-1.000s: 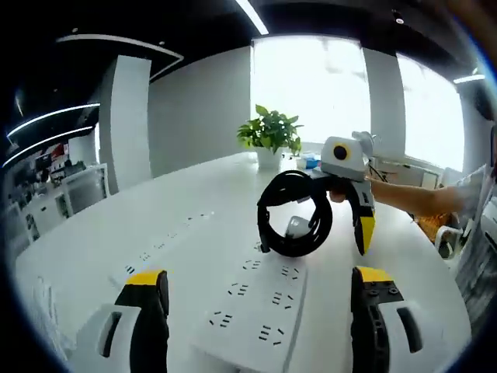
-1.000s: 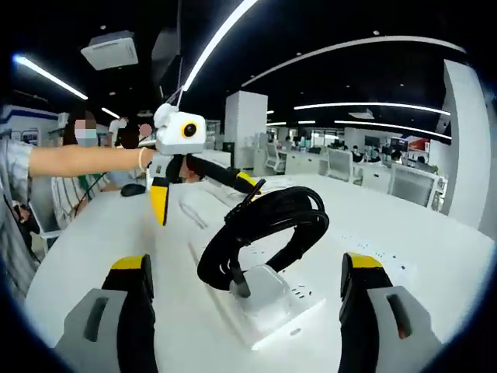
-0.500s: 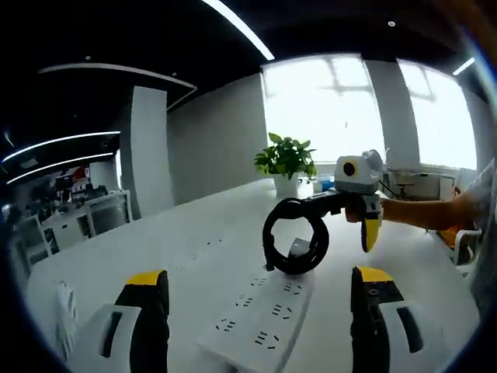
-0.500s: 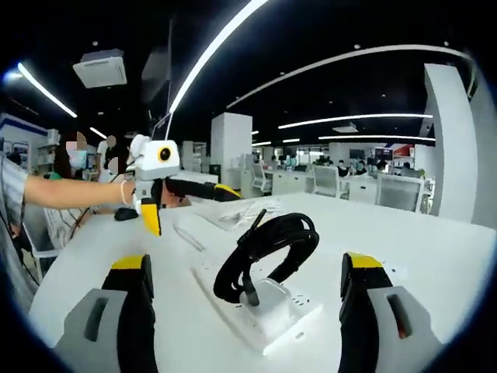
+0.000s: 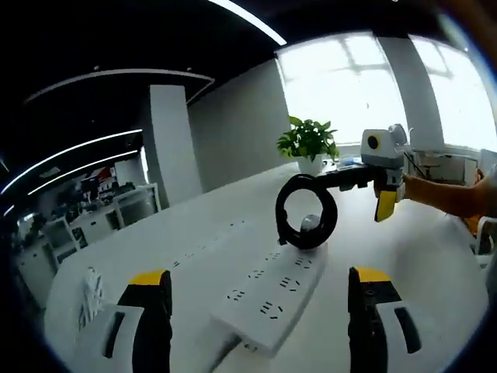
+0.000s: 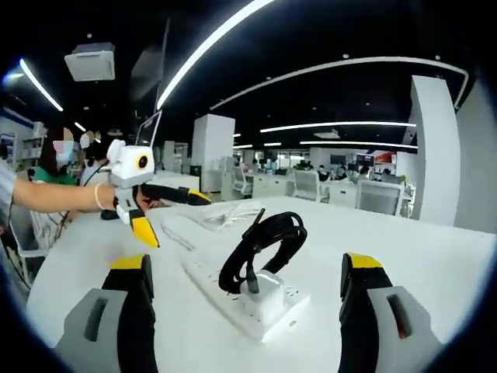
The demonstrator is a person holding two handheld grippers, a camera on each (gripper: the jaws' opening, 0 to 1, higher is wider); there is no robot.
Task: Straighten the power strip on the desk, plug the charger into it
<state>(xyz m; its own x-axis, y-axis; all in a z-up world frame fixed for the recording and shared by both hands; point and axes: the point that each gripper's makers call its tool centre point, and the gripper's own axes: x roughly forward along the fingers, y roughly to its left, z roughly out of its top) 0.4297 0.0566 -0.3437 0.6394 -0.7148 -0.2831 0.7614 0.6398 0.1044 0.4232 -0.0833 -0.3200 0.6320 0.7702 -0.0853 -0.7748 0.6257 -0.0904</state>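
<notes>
Power strip [image 5: 268, 298] lies flat on the white desk [image 5: 194, 249], long white body with rows of sockets facing up. In the left gripper view it runs from between the jaws away toward the upper right; in the right gripper view the same strip [image 6: 233, 295] lies between that gripper's jaws, angled from upper left to lower right.

Charger [image 6: 264, 286]: white block seated upright on the strip at one end, apparently plugged into a socket there. In the left gripper view the charger [image 5: 309, 224] sits at the far end of the strip, partly seen through the cable ring.

Cable [image 6: 262, 245]: black, bundled in a thick loop, standing up on edge over the charger and leaning on it. One end drops down to the charger top. In the left gripper view the loop [image 5: 307, 221] reads as a near-round ring.

Left gripper [image 5: 260, 326]: jaws wide apart, yellow-tipped, nothing between them but the near end of the strip below; not touching it as far as I can tell. Also seen in the right gripper view [image 6: 167, 210], held up off the desk at the left by a person's hand [image 6: 124, 203].

Right gripper [image 6: 242, 318]: jaws wide apart, empty, strip and charger ahead of them. Seen in the left gripper view [image 5: 365, 190] raised beyond the cable.

A potted plant [image 5: 309, 144] stands at the far desk edge by the window.
</notes>
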